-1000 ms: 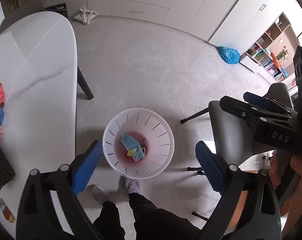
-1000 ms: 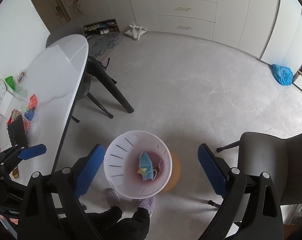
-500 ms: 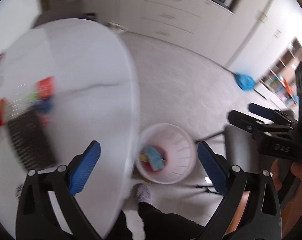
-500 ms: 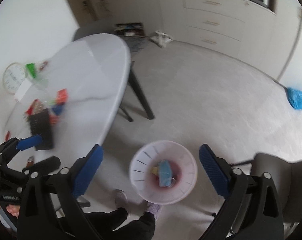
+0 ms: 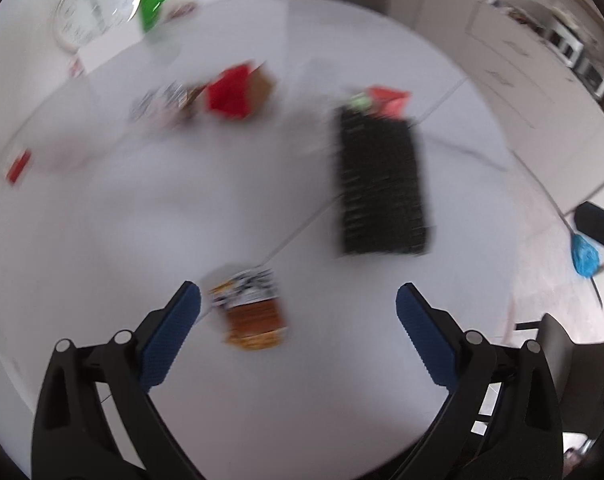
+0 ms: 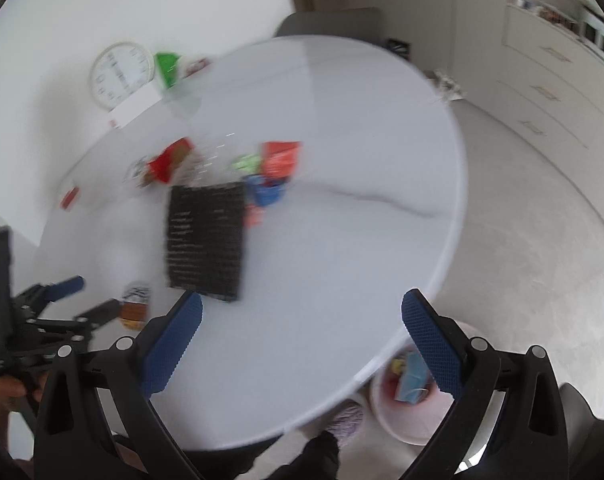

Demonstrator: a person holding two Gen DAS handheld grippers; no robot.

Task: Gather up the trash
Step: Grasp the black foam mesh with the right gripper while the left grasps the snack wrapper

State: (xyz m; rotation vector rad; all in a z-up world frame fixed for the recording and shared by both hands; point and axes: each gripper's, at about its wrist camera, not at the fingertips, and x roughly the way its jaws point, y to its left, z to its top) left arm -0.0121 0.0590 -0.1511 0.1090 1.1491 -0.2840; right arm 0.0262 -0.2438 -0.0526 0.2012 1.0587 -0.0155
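Both views are motion-blurred. My left gripper (image 5: pixel 298 304) is open and empty above the white round table (image 5: pixel 102 240), with an orange and white snack wrapper (image 5: pixel 252 312) between its fingers, nearer the left one. It also shows in the right wrist view (image 6: pixel 136 306), next to the left gripper (image 6: pixel 90 296). My right gripper (image 6: pixel 302 312) is open and empty over the table's near edge. A white trash bin (image 6: pixel 405 428) with a blue mask inside stands on the floor under the right finger. Red wrappers (image 5: pixel 238 92) and a blue wrapper (image 6: pixel 266 192) lie further back.
A black textured mat (image 5: pixel 381 188) lies on the table, also in the right wrist view (image 6: pixel 206 236). A white clock (image 6: pixel 122 72) and a green item (image 6: pixel 168 66) stand at the table's far side. A grey chair (image 6: pixel 329 24) stands behind. A blue bag (image 5: pixel 585 256) lies on the floor.
Both grippers have swung left from over the trash bin to above the table. The bin has left the left wrist view and shifted to the lower right of the right view. Both stay open.
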